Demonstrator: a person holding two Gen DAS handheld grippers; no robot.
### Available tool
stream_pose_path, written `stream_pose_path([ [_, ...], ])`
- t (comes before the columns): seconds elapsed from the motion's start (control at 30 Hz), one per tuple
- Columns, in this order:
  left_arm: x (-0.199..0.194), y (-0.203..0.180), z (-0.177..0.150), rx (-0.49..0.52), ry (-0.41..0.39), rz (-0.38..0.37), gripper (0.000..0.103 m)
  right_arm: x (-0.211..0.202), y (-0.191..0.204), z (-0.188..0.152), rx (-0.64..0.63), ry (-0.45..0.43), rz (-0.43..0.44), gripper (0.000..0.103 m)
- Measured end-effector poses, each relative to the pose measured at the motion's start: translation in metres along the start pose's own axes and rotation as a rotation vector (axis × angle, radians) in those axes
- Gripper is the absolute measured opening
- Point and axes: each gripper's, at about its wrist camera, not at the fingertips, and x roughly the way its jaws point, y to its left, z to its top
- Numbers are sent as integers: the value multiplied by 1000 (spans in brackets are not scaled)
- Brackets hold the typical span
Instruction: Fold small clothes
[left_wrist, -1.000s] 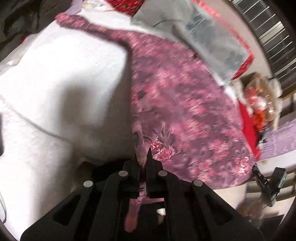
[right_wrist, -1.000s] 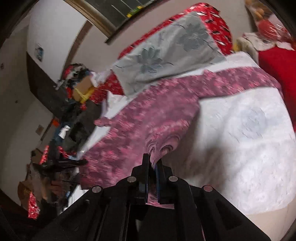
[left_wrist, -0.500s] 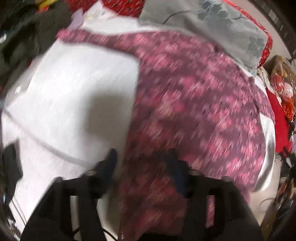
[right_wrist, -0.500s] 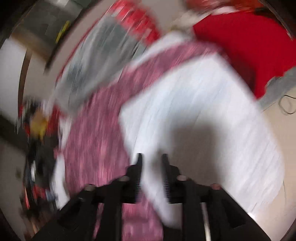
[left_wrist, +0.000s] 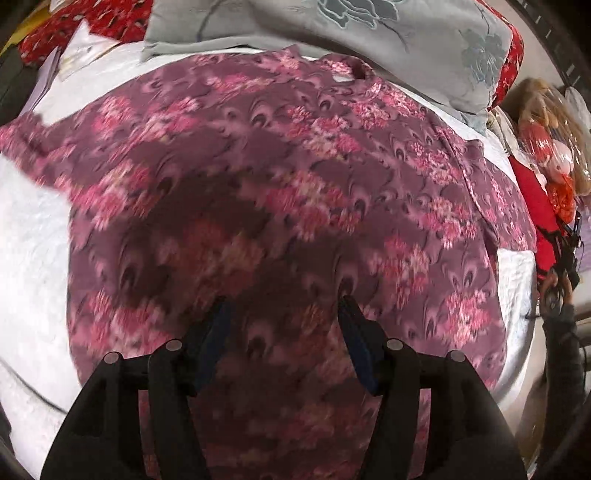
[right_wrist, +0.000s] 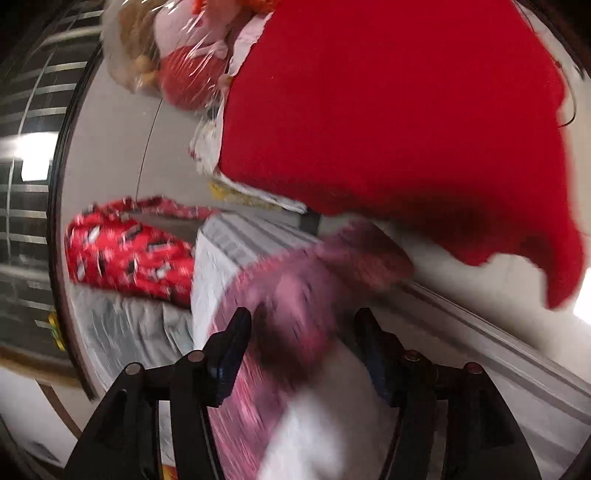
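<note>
A purple garment with pink flowers (left_wrist: 288, 192) lies spread flat on the white bed cover (left_wrist: 29, 258), neck toward the pillow. My left gripper (left_wrist: 282, 306) hangs over its lower middle, open, with nothing pinched between its fingers. In the right wrist view, a sleeve end of the same garment (right_wrist: 295, 288) lies at the bed's edge. My right gripper (right_wrist: 303, 317) stands over it with its jaws opening; the cloth shows between them but the pads do not press on it. The picture there is blurred.
A grey flowered pillow (left_wrist: 369, 40) and a red patterned one (right_wrist: 125, 254) lie at the head of the bed. A red blanket (right_wrist: 388, 110) and a bagged doll (right_wrist: 173, 48) sit beside the bed. The bed's white edge (right_wrist: 480, 325) runs close to the right gripper.
Both grippers let go of the garment's hem and opened. The left one moved over the garment's middle. The right one swung and rolled to the sleeve at the bed's edge.
</note>
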Motion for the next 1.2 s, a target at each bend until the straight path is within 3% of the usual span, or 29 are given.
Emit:
stream_pose_path([
  [0.07,3,-2,11,14,-14,13,59,15,-2,11,38,4,29,62],
  [0.1,4,-2,18,15,-24,25,59,20,0,14,36,1,32,47],
  [0.13,5,-1,24,9,-32,32,59,22,5,15,18,-16,36,7],
  [0.27,12,16,48,-66,-74,35,59,-15,41,20,-163,-196,33,7],
  [0.3,17,21,51,-88,-70,41,59,-24,47,22,-202,-228,-17,7],
  [0.43,31,37,55,-158,-45,15,59,-31,64,22,-271,-211,-169,7],
  [0.57,25,42,52,-160,-47,-32,60,-38,110,-14,-457,-204,-119,7],
  [0.73,19,61,48,-208,-31,-126,60,-14,169,-85,-634,-53,-31,7],
  [0.87,12,77,46,-233,-21,-185,60,23,210,-166,-742,96,34,7],
  [1.2,-7,130,48,-233,-58,-191,60,93,266,-376,-969,389,117,8],
])
